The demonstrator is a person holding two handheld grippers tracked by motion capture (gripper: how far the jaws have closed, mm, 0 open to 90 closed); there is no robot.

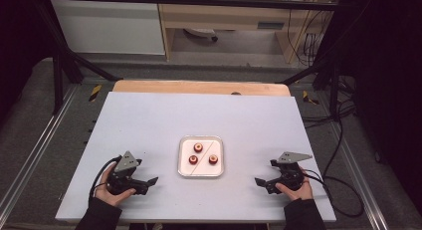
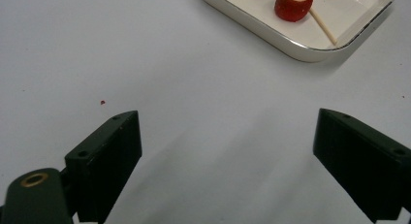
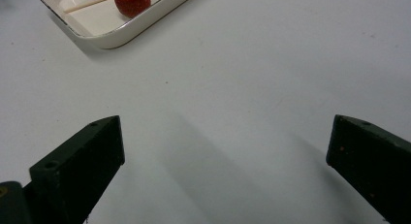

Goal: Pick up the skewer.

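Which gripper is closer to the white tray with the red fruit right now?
Left, narrowly. The left gripper sits just off the tray's near-left corner; the right gripper rests farther off its near-right corner. Both jaws open.

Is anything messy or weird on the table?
Not much. The three red fruits sit in the white tray with a thin wooden stick lying slantwise among them. One tiny red speck lies on the table, apart from the tray.
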